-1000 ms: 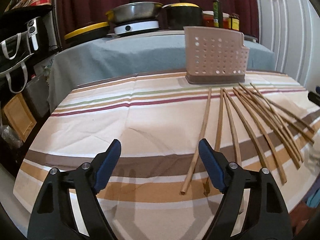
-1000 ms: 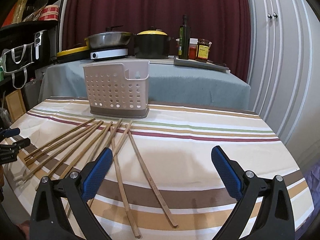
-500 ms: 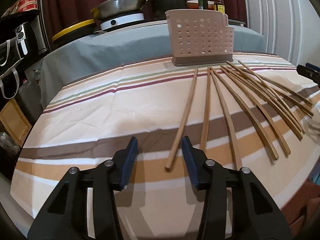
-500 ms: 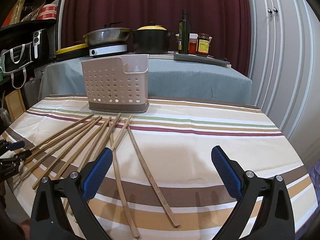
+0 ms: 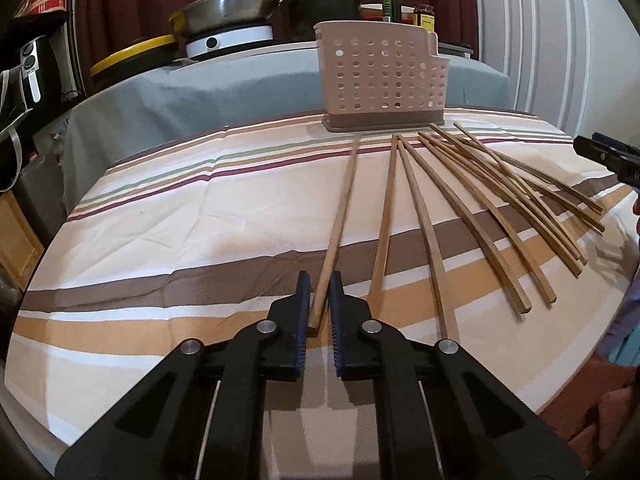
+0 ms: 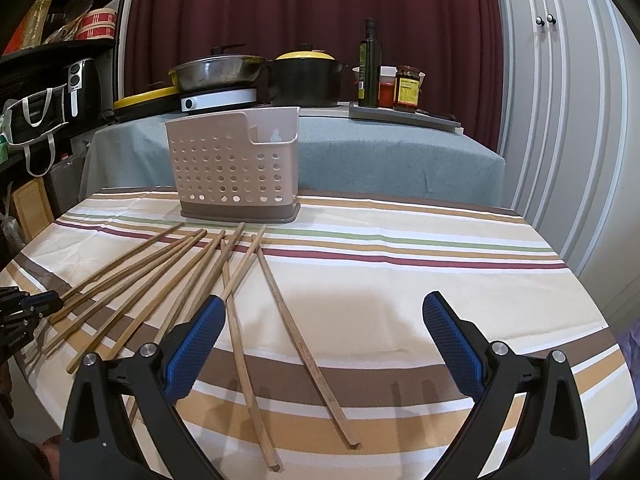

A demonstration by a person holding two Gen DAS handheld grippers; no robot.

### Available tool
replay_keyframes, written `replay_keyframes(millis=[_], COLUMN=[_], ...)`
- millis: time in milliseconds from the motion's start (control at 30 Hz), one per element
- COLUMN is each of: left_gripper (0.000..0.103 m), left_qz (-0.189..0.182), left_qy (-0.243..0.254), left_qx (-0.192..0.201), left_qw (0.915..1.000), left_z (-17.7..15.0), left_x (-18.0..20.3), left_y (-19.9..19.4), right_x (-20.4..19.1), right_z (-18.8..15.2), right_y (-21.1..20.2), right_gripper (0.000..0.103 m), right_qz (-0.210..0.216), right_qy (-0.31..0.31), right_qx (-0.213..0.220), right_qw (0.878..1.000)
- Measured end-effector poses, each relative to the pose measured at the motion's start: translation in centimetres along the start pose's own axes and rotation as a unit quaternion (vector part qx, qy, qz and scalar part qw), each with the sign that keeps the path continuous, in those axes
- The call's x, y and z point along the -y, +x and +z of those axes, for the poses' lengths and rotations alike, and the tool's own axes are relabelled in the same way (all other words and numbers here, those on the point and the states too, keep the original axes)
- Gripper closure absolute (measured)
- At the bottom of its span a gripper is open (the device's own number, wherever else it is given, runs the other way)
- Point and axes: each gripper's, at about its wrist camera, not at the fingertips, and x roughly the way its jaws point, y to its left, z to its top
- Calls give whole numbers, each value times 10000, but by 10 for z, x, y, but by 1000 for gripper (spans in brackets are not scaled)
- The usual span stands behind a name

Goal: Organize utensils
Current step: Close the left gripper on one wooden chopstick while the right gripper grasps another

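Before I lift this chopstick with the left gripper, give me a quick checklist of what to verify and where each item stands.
1. Left gripper straddles the leftmost chopstick near its close end: ok.
2. Pads actually clamped on that chopstick: cannot tell, they look nearly shut around it.
3. That chopstick lies apart from the next chopstick: ok.
4. Perforated utensil caddy stands upright on the striped tablecloth, top open: ok.
5. Right gripper open, holding nothing and off to the side: ok.
6. Free space inside the caddy: cannot tell, its interior is hidden.
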Motion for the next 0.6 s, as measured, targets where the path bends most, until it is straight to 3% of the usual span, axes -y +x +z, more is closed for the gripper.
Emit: replay_keyframes(millis=[267,300,333,400,600], left_gripper=[96,96,96,96,96], left_qz=[35,37,37,32,43], left_qy=[-28,-40,-56,-84,-98], left_qx=[64,70,72,65,67], left_qw=[10000,10000,10000,9999,9999], left_z=[1,1,1,2,3], left_x=[0,-1,-1,-3,-4], left_y=[-3,-4,-4,-4,-6], right_x=[2,2,2,4,10], right_z=[-11,-12,-15,-18,-29], right_y=[1,1,2,5,10], right_gripper=[11,16,29,45,55], right_qz=[137,158,199,241,363], right_qy=[-49,-64,-80,-72,30], right_qx=[-153,-193,-244,-387,-596], right_qw=[9998,9997,9995,9989,9976])
